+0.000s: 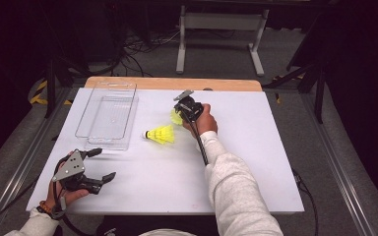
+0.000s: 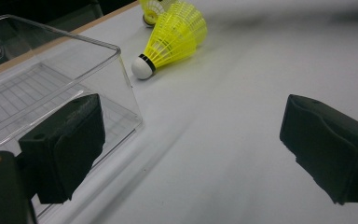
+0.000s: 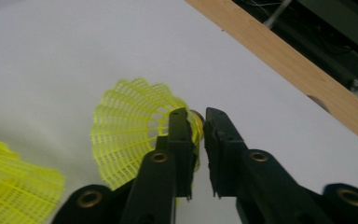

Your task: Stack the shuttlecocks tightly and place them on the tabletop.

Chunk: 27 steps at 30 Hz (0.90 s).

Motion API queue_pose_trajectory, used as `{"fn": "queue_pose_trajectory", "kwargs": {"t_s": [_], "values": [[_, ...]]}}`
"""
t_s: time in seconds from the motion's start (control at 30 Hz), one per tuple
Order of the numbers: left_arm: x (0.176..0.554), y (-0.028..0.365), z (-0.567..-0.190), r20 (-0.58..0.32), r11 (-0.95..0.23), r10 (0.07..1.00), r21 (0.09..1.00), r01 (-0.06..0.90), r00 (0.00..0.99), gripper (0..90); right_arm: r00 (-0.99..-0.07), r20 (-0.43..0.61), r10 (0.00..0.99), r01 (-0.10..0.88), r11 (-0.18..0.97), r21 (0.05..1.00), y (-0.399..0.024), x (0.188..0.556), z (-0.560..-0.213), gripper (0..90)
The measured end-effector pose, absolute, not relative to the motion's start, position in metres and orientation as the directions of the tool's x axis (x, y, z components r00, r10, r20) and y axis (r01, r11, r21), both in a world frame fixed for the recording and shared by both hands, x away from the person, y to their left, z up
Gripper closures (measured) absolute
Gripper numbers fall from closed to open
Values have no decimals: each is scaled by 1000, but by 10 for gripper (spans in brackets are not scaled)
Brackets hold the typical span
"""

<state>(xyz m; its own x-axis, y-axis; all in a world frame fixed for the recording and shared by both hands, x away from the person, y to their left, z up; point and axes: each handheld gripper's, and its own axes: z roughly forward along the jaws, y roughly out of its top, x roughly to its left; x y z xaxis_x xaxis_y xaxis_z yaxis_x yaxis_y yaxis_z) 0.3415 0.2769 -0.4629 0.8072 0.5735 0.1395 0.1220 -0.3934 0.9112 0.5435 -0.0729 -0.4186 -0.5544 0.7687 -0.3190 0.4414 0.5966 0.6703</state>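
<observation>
Two yellow shuttlecocks are on the white table. My right gripper (image 1: pixel 183 113) (image 3: pixel 196 114) is shut on one shuttlecock (image 1: pixel 176 117) (image 3: pixel 121 126) near the table's middle back; its jaws pinch the narrow end by the cork, and the skirt fans out to the left in the right gripper view. The other shuttlecock (image 1: pixel 160 134) (image 2: pixel 172 39) (image 3: pixel 14 186) lies on its side just in front of it, white cork pointing left. My left gripper (image 1: pixel 105 163) (image 2: pixel 191 140) rests at the front left, jaws wide open with nothing between them.
A clear plastic container (image 1: pixel 110 115) (image 2: pixel 51 70) stands at the back left, close to the left gripper's left jaw. The table's wooden back edge (image 1: pixel 172 83) (image 3: pixel 289 60) lies beyond the right gripper. A metal stand (image 1: pixel 221 22) is on the floor behind.
</observation>
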Motion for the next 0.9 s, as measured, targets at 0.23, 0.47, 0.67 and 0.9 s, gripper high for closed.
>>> {"fn": "queue_pose_trajectory", "kwargs": {"t_s": [0.23, 0.47, 0.67, 0.9], "values": [[341, 277, -463, 141, -394, 576, 911, 122, 805, 77, -537, -310, 784, 446, 576, 685, -92, 545, -416, 895], [342, 277, -463, 142, -392, 580, 912, 122, 802, 77, -538, -288, 792, 424, 550, 720, -105, 540, -409, 900], [341, 277, -463, 143, -394, 580, 911, 123, 802, 77, -555, -254, 792, 388, 517, 763, -121, 525, -399, 900], [342, 276, -463, 143, -395, 581, 910, 125, 802, 77, -583, -204, 786, 357, 473, 805, -138, 507, -392, 900]]}}
